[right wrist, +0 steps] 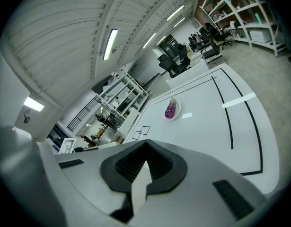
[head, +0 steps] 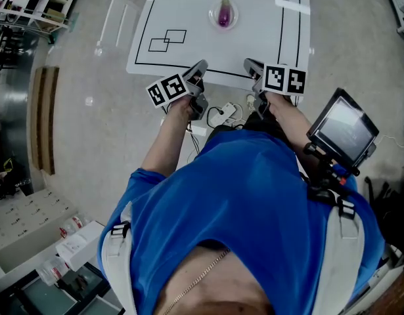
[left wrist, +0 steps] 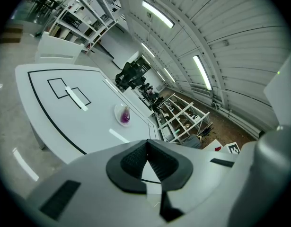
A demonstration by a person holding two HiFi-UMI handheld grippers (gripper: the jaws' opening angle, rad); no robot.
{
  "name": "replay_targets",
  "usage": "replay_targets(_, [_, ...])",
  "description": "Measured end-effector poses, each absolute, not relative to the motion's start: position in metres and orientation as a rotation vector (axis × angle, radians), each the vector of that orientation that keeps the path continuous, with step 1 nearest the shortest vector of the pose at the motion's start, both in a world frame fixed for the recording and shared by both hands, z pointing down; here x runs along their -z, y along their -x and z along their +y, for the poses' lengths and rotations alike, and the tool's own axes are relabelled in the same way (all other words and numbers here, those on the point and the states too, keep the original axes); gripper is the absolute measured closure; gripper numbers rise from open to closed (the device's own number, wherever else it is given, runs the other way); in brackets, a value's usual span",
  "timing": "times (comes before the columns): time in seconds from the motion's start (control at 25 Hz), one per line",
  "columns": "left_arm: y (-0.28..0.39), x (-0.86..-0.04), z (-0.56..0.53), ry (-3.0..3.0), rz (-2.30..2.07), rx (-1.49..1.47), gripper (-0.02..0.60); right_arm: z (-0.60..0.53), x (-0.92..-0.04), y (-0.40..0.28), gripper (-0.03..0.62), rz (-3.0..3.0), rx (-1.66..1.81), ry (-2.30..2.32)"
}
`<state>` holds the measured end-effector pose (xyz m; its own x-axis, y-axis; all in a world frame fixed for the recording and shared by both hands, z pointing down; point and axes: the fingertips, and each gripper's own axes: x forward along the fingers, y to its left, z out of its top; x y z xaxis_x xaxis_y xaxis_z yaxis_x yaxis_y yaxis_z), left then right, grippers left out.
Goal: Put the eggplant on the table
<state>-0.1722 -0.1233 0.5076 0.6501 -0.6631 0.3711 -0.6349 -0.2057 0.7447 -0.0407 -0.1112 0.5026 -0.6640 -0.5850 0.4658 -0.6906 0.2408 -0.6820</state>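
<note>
A purple eggplant [head: 224, 13] lies on a small clear plate [head: 232, 22] at the far middle of the white table [head: 254, 41]. It also shows in the left gripper view as eggplant [left wrist: 125, 116] on plate [left wrist: 118, 109], and in the right gripper view as eggplant [right wrist: 170, 109] on plate [right wrist: 178, 109]. My left gripper [head: 200, 68] and right gripper [head: 251, 65] hover side by side at the table's near edge, well short of the plate. Both are shut with nothing held; the pad tips of the left gripper [left wrist: 146, 144] and right gripper [right wrist: 146, 145] meet.
Black lines mark the tabletop, with two overlapping small rectangles [head: 167, 40] at its left. A screen on a stand [head: 343, 133] is at my right. Cables and a power strip [head: 221, 115] lie on the floor under the near edge. Shelving racks [left wrist: 183, 119] and office chairs [right wrist: 173, 60] stand beyond the table.
</note>
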Motion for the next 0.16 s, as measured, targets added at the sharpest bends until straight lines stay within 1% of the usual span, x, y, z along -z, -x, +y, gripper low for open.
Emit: replay_targets(0.16, [0.1682,-0.5106,-0.123,-1.901,-1.024,0.039,0.574,-0.1112,-0.5052,0.0393,0.592,-2.386,-1.4,-1.222])
